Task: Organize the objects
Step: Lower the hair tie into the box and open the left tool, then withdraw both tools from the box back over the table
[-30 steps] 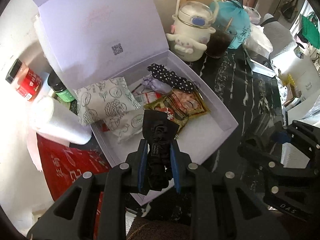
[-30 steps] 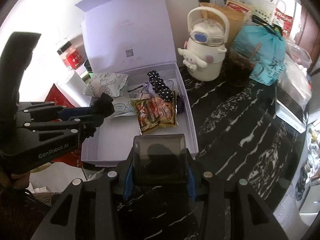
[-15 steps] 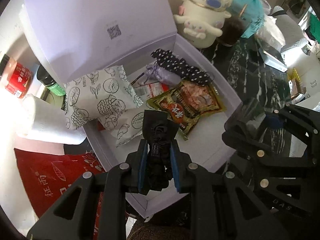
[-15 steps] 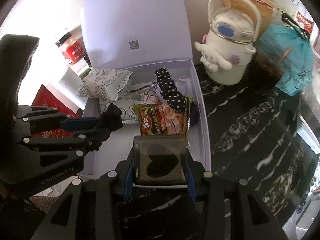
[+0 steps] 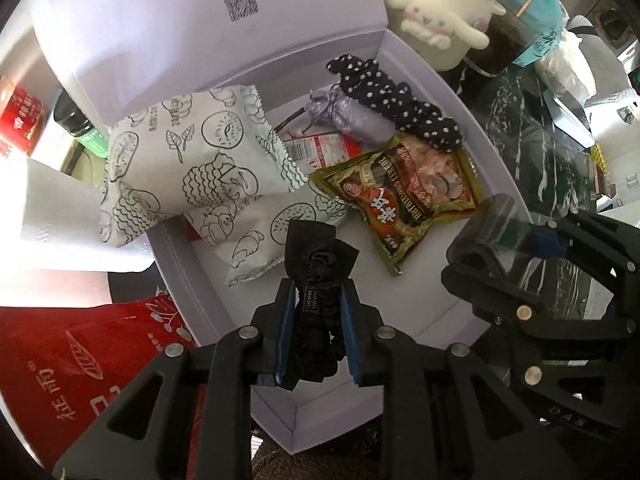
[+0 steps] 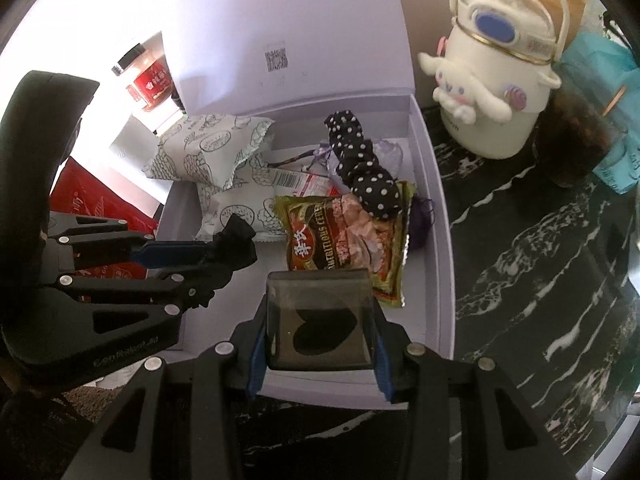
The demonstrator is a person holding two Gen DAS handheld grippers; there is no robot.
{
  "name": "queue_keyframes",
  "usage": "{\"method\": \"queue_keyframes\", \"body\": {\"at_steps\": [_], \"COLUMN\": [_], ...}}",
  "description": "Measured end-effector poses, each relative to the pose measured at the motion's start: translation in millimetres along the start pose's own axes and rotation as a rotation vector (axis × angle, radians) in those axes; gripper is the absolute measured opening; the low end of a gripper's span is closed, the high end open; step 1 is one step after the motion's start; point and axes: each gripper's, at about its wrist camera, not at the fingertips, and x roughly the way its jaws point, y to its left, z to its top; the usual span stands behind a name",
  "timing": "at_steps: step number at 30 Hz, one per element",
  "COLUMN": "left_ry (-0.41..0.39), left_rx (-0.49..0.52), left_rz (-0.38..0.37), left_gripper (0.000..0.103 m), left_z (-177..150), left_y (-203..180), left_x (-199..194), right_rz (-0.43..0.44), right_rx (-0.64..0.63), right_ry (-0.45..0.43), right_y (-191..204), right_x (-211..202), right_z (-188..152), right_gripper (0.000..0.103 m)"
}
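Left gripper (image 5: 316,332) pinches black scrunchie (image 5: 318,280); right gripper (image 6: 318,340) clamps smoky heart box (image 6: 320,320). Both hang over lilac box's (image 6: 434,216) bare near floor, left one farther in.

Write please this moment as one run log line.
left gripper: shut on black scrunchie | right gripper: shut on tinted case | both over lavender box

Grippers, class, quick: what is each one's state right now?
Left gripper: closed on a black scrunchie.
Right gripper: closed on a clear box with a black heart.
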Motion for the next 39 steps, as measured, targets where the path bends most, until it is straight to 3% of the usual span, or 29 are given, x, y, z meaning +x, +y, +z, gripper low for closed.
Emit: {"method": "queue_keyframes", "body": {"at_steps": [13,28,30,35,39], "left_ry": [0.089,0.151,0.148,0.124,0.09], "left_rx": [0.013,0.037,0.04,0.048,0.045], "left_rz": [-0.049,-0.07,-0.076,-0.051,-0.04], "left_gripper": [0.021,0.022,0.025,0.05,0.057], "left_z": [-1,-5,-5,-6,-9], "left_y": [-1,-13,-16,-24,-29], "left_x": [30,37,35,24,10], "right_rz": [0.007,-0.018,-0.026,-0.056,-0.074], "right_rx": [-0.007,-0.013,-0.009,0.017,0.022], "right_ry": [0.056,0.101,0.098,0.099,0.098], "right_y": [2,4,3,-1,0], "right_x": [21,29,26,15,5], "right_z": [0,-3,-4,-8,-11], "right_gripper": [0.043,0.043,0.043,0.044,0.044]}}
